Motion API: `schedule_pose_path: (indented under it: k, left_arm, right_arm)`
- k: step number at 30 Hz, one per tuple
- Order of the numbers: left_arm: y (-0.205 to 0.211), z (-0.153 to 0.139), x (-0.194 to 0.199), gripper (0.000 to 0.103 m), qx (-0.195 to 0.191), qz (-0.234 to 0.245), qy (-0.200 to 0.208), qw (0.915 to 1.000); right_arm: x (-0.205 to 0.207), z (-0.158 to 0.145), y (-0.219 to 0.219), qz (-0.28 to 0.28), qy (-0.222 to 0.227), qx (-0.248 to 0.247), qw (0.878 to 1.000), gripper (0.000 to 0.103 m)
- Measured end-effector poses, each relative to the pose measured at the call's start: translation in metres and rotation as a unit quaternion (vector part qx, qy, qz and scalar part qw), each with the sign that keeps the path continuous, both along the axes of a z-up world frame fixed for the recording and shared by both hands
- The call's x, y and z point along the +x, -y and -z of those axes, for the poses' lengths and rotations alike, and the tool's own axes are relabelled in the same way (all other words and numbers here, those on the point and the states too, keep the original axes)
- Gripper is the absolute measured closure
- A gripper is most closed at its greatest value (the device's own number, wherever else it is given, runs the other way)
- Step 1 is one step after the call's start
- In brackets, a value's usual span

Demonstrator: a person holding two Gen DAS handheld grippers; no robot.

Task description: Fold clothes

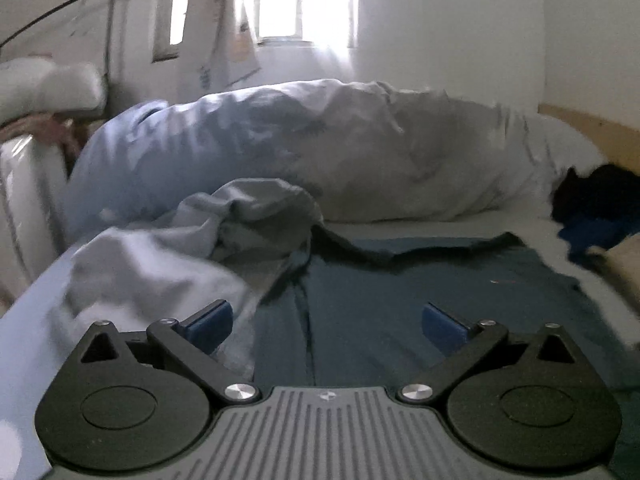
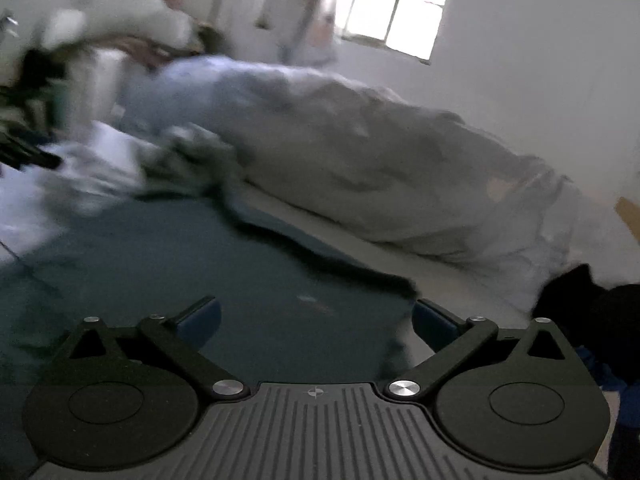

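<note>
A dark teal garment point(image 1: 400, 292) lies spread flat on the bed, also filling the lower left of the right wrist view point(image 2: 200, 280). My left gripper point(image 1: 328, 320) hovers over it with its blue pads point(image 1: 212, 320) wide apart and nothing between them. My right gripper point(image 2: 316, 320) stands open too, above the garment's right edge, empty. A crumpled pale grey garment point(image 1: 192, 240) lies bunched at the teal one's left side; in the blurred right wrist view it shows as a grey heap point(image 2: 188, 160).
A bunched pale blue-grey duvet point(image 1: 320, 144) runs across the bed behind the clothes point(image 2: 380, 168). A heap of black and blue clothes point(image 1: 596, 208) sits at the right point(image 2: 592, 312). A window point(image 1: 304, 0) is lit behind; the bed's wooden edge point(image 1: 592, 128) shows far right.
</note>
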State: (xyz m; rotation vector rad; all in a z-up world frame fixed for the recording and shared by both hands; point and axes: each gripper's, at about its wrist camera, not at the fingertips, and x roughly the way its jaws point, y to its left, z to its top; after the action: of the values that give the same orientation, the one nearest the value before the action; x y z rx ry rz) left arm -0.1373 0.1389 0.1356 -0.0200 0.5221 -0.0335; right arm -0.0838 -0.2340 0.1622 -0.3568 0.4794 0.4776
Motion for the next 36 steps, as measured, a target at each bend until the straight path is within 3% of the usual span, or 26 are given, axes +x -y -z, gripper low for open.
schedule_pose_path:
  k: [4, 8, 11, 13, 15, 17, 19, 21, 27, 32, 36]
  left_arm:
    - [-0.012, -0.021, -0.056, 0.000, -0.017, -0.034, 0.007, 0.9992]
    - [-0.036, -0.044, -0.089, 0.000, -0.025, -0.092, 0.055, 0.9940]
    - [-0.063, -0.053, -0.115, 0.000, -0.078, -0.131, 0.080, 0.9850]
    - [-0.074, -0.044, -0.116, 0.000, -0.105, -0.133, 0.052, 0.9841]
    - [-0.073, -0.026, -0.108, 0.000, -0.109, -0.131, 0.014, 0.9853]
    - [-0.071, -0.005, -0.096, 0.000, -0.118, -0.126, -0.044, 0.9841]
    - [-0.066, 0.030, -0.071, 0.000, -0.134, -0.099, -0.144, 0.9755]
    - [-0.065, 0.061, -0.048, 0.014, -0.138, -0.083, -0.217, 0.9629]
    - [-0.088, 0.111, -0.003, 0.015, -0.187, -0.091, -0.262, 0.9425]
    - [-0.094, 0.140, 0.016, 0.026, -0.175, -0.097, -0.298, 0.9333]
    - [-0.092, 0.142, 0.026, 0.027, -0.189, -0.074, -0.290, 0.9352]
  right_arm:
    - [-0.070, -0.056, -0.013, -0.067, 0.002, 0.054, 0.996, 0.001]
    - [-0.136, -0.116, 0.002, -0.115, 0.022, 0.131, 0.985, 0.001]
    - [-0.162, -0.138, 0.015, -0.131, 0.033, 0.162, 0.977, 0.001]
    - [-0.166, -0.131, 0.014, -0.122, 0.020, 0.170, 0.978, 0.001]
    - [-0.166, -0.115, 0.008, -0.107, 0.006, 0.165, 0.980, 0.001]
    - [-0.167, -0.099, 0.000, -0.104, -0.009, 0.168, 0.980, 0.001]
    - [-0.173, -0.084, -0.010, -0.107, -0.032, 0.192, 0.975, 0.001]
    - [-0.179, -0.073, -0.019, -0.117, -0.051, 0.202, 0.971, 0.001]
    - [-0.204, -0.060, -0.048, -0.155, -0.072, 0.188, 0.967, 0.001]
    - [-0.205, -0.060, -0.052, -0.143, -0.075, 0.197, 0.967, 0.001]
    - [-0.202, -0.054, -0.055, -0.134, -0.082, 0.202, 0.967, 0.001]
